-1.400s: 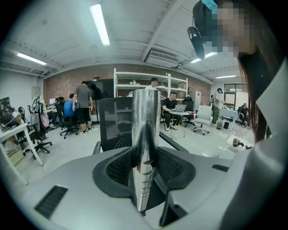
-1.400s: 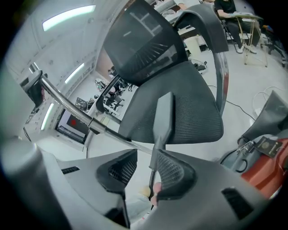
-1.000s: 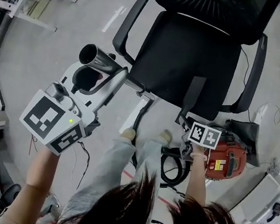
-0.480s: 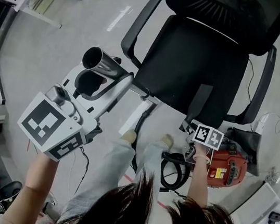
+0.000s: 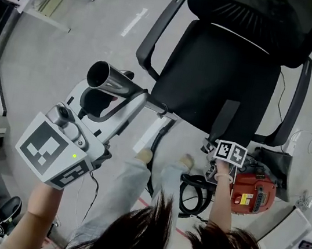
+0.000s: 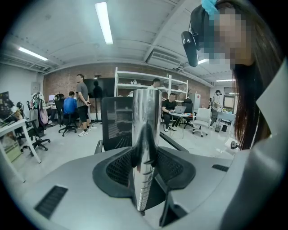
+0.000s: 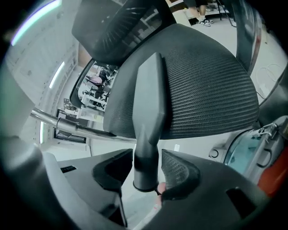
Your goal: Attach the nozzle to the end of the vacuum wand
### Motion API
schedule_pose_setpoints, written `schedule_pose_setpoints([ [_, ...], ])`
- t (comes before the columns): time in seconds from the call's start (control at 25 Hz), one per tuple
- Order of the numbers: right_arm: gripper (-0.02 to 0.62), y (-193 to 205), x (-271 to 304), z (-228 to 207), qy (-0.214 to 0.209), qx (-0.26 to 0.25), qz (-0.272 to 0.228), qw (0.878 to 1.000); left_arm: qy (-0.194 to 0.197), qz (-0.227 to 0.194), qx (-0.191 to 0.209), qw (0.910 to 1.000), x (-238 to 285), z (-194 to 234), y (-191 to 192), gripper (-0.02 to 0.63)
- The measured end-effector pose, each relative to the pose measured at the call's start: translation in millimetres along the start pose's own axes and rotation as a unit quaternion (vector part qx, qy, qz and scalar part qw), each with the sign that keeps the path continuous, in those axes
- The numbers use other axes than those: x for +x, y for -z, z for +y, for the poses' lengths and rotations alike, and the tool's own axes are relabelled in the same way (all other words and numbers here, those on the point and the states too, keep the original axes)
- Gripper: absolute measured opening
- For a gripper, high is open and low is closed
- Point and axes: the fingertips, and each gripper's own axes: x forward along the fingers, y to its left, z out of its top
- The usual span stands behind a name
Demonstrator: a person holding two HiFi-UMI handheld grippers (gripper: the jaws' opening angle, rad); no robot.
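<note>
Head view, left gripper (image 5: 106,94): clamps a shiny metal wand (image 5: 106,75). The tube's open mouth juts out past the fingertips to one side, and the rest runs off the other way toward a black office chair (image 5: 211,71).
Head view, right gripper (image 5: 216,143): reaches in at the front edge of the chair seat, where the dark, flat-tipped nozzle (image 5: 226,117) lies pointing away beyond the fingertips.
Head view, vacuum body (image 5: 254,189): red, on the floor just outside the right fingers and well apart from the left ones.
Left gripper view, wand (image 6: 146,126): stands squarely between the two mesh pads (image 6: 118,168), which are clenched against it, and carries on well beyond the fingertips.
Right gripper view, nozzle (image 7: 150,103): its round collar sits between the fingers. The pads (image 7: 180,173) stand spread, the jaws having just been opening, and a sliver of gap shows at one side, so nothing is gripped yet.
Risk, knock: the nozzle looks loose on the seat, so a fingertip touching it before both pads close could push it off the edge.
Risk, slip: a grip on the smooth round collar may twist when pressed against the wand's mouth.
Risk, aim: the wand's mouth faces away from the nozzle, and a skewed meeting could jam it.
Writing: none legible. A yellow label on the vacuum body is too small to read, and the marker cubes carry only black-and-white squares.
</note>
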Motion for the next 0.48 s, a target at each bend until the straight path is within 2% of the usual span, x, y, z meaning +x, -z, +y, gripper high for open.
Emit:
schedule_pose_setpoints([
  [0.36,0.19,-2,13,-6,0.008,0.017,0.015,1.0,0.008,-0.014,-0.011,0.9998,5,0,-7,0.153],
  [0.48,0.19,-3,14,-4,-0.001,0.018,0.011,1.0,0.007,-0.014,-0.012,0.9998,7,0,-7,0.153],
])
